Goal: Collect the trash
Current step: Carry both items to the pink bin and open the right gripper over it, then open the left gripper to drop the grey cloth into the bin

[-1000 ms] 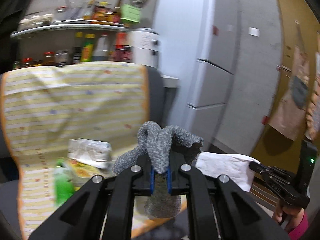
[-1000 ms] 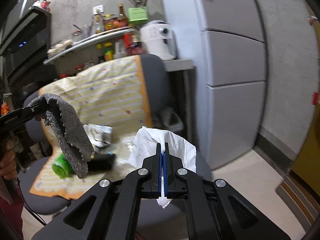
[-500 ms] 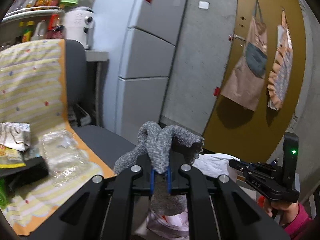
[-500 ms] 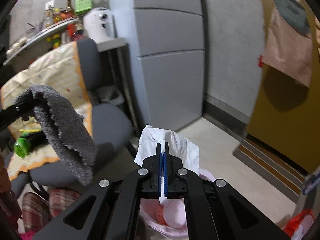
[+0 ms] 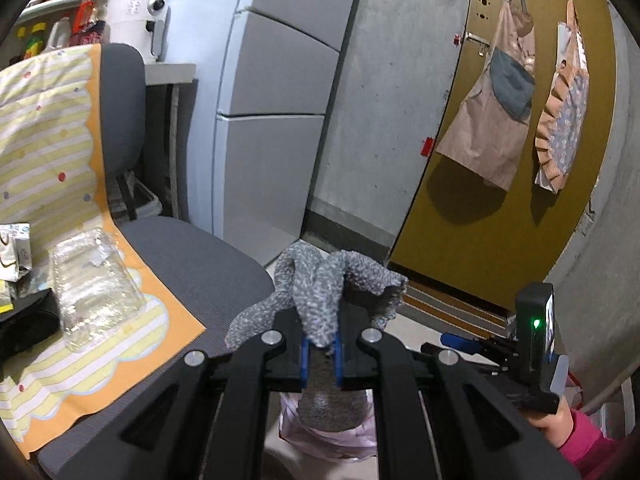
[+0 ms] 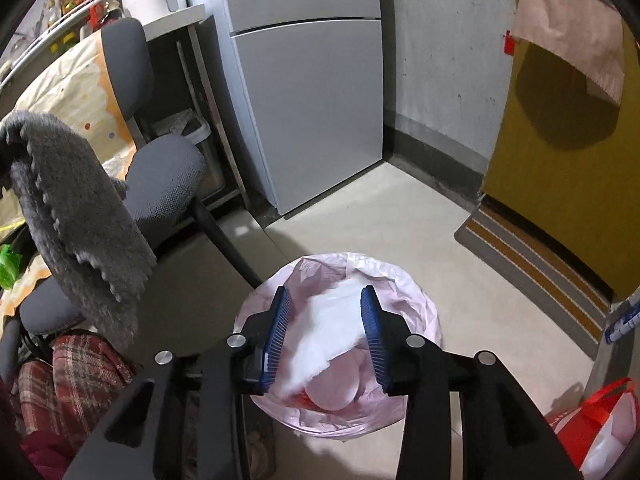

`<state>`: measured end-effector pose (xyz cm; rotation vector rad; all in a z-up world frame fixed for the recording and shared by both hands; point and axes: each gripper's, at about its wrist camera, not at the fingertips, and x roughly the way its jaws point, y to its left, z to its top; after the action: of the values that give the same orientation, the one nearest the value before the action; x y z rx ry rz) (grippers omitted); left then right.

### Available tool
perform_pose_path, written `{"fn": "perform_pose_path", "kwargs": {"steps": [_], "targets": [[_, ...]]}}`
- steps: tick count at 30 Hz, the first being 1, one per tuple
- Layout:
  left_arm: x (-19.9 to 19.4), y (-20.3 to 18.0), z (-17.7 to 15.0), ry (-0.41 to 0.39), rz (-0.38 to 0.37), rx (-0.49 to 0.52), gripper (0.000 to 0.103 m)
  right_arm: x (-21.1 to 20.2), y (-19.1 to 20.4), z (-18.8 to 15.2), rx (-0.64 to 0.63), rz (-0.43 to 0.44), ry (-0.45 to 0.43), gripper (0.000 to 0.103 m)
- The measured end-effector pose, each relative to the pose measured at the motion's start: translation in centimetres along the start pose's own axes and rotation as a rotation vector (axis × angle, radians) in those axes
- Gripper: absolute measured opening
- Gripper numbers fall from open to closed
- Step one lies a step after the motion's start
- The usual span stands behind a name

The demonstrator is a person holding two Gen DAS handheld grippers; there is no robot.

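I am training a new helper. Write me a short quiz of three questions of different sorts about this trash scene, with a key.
1. True or false: the right gripper is clamped shut on the white tissue.
2. What does the left gripper hold? A) grey cloth B) green bottle C) clear plastic tray
3. Fill in: the bin below the right gripper is lined with a ____ bag.

Key
1. False: its jaws have just been opening, and the tissue is loose between them over the bin.
2. A: the grey cloth.
3. Pink.
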<state>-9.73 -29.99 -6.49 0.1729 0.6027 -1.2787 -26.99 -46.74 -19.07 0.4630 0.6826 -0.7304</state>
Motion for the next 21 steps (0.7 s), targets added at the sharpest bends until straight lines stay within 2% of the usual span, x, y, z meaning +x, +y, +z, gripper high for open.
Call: {"fn": "perform_pose_path", "kwargs": {"steps": [9,13,15,17,19,21], "targets": [[2.4,-4.9,0.9,0.035,-0.119,0.084,0.006,-3.9,-3.0,2.3,0.083,-0.021,-0.139,0.04],[4.6,-6.6,0.8,0.08,-0.127,0.119,0.01,-5.2,-4.3,2.9,0.11,-0.036,-0.185,0.04],[6.3,-6.9,0.5,0.119,-0.128,0.117,0.019,-5.3,-4.7,2.9,0.116,-0.04,-0.194,0.04],[7.7,-7.0,0.1,0.154,-0.122,0.113,0.039,-5.2,-5.0,2.9,0.119,-0.04,-0.193,0.04],[8.9,-7.1,-0.4,0.184,-0.111,0.119,0.05,-4.9,-5.1,2.9,0.123,-0.038,-0.185,0.04],[9.4,-7.0,-0.7,0.199,-0.102,0.125,0.052,-4.7,-5.2,2.8,0.127,-0.038,-0.18,0.04]]}}
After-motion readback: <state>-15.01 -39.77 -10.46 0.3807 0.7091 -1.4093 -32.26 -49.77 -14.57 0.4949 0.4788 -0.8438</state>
